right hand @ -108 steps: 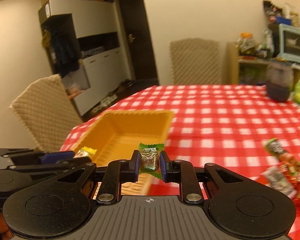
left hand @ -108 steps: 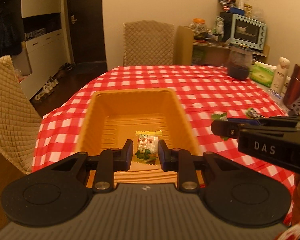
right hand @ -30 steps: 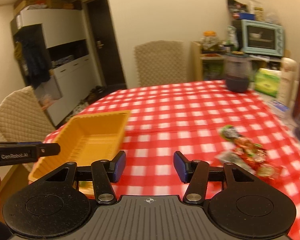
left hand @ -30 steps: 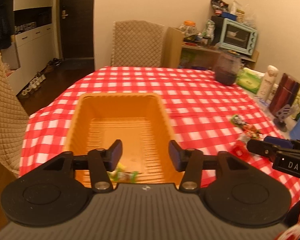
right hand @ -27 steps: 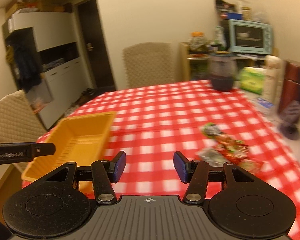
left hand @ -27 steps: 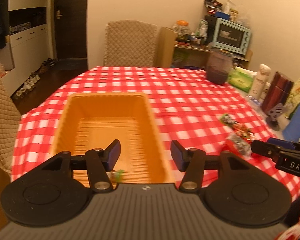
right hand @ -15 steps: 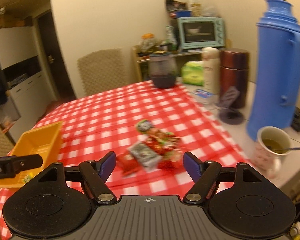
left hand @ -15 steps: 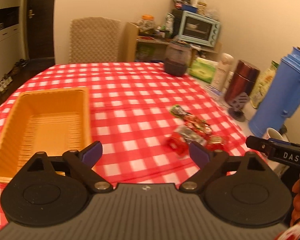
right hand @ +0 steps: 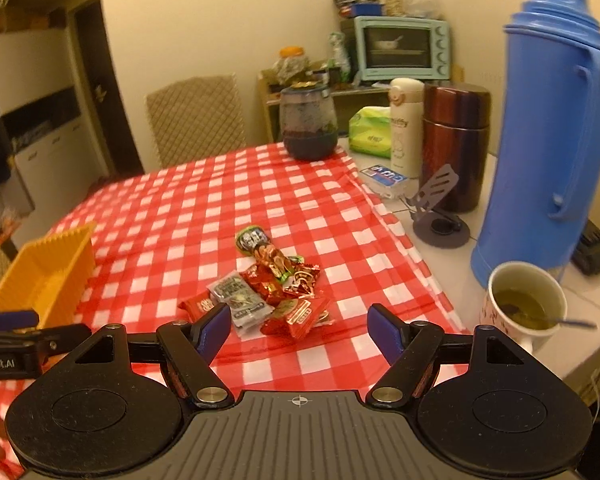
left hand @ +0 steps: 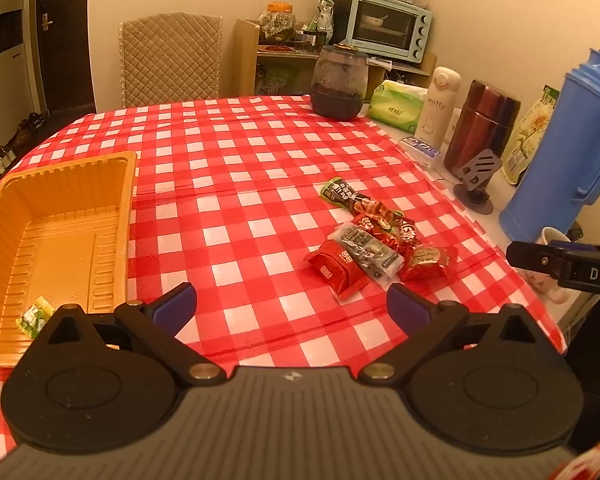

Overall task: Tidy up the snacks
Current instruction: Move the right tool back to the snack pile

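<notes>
So the setup makes sense once you look at it: the orange tray [left hand: 60, 216] sits at the left edge of the checked tablecloth [left hand: 236, 160] as the drop-off spot, and the loose snack pile [left hand: 374, 246] is heaped well apart from it, over toward the blue thermos [right hand: 556, 128] and the mug of tea [right hand: 524, 304]. One small green-and-yellow candy [left hand: 34, 318] already lies in the tray's near corner, so I'd guess the sorting has barely started. Both claws are aimed down at the pile, probably lining up the next pick. The left gripper [left hand: 292, 308] has just been opening and now stands very wide with nothing between the pads. The right gripper [right hand: 298, 330] is moderately spread, also empty, hovering just short of the wrappers and touching none of them.
</notes>
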### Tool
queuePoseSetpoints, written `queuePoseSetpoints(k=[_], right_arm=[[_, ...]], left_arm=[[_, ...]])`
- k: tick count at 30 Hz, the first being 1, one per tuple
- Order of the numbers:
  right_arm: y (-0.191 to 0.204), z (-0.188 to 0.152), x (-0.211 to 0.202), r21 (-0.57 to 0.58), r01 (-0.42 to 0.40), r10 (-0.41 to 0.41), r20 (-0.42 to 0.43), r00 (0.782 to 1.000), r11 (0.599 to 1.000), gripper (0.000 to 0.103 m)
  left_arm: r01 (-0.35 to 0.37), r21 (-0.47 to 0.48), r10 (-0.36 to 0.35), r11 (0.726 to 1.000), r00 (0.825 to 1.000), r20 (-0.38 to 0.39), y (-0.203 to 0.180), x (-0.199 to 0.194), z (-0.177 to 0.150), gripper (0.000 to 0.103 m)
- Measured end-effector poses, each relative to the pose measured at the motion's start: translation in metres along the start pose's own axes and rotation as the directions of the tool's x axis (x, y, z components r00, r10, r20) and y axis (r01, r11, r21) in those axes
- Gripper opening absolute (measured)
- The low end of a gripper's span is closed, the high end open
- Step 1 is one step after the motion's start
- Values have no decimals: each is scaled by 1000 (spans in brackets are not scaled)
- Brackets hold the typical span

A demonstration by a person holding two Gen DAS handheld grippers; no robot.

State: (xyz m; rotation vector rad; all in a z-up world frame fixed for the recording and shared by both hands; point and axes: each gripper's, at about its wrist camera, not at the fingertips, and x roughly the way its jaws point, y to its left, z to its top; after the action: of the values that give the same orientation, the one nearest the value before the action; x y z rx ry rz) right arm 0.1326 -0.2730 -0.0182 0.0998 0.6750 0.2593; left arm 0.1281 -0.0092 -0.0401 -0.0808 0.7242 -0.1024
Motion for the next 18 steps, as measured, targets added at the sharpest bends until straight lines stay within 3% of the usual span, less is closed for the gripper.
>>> queuePoseSetpoints(k=[11, 18], right_arm=[[-11, 3, 70, -270, -88, 59, -114, 992, 959, 75], [-18, -6, 118, -326, -175, 126, -166, 978, 929, 75]], left_arm=[[13, -27, -15, 1000, 997, -70, -2, 51, 4, 102], [26, -33, -29, 999, 996, -90, 4, 72, 0, 102]])
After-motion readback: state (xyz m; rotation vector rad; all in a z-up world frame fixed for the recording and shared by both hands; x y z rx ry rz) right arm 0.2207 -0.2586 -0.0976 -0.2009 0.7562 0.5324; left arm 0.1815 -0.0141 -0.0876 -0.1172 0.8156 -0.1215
